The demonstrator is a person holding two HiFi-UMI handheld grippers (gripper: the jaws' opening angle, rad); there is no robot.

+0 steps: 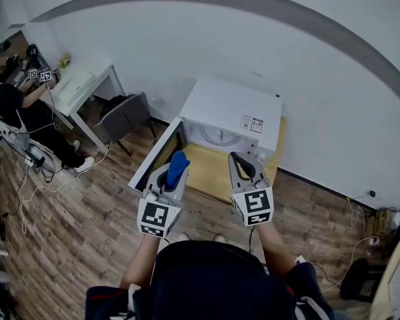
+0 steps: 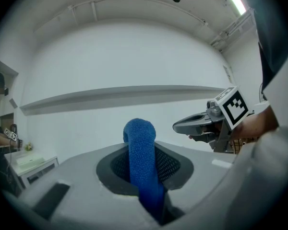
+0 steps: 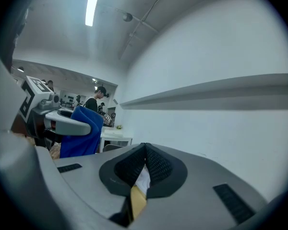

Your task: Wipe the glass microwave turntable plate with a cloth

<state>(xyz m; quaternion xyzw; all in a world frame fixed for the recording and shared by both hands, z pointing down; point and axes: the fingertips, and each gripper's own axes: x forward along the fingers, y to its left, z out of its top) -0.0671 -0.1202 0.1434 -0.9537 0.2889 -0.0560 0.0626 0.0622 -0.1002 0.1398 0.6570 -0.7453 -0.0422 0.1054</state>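
Blue cloth (image 2: 140,131) in the left tongs (image 2: 141,150), right tongs (image 3: 144,150) shut empty, before an open microwave (image 1: 233,109).
The left tongs clamp the nubby cloth, which stands in a rounded fold between ribbed black pads (image 2: 170,164); the right tongs are pressed together on nothing. Both point level, side by side, forearms (image 1: 277,245) stretched toward the boxy white microwave, door (image 1: 157,155) swung open, on a low yellow-wood table (image 1: 210,172). Only a pale curve (image 1: 217,137) shows in its cavity; whether that is the glass plate is unclear.
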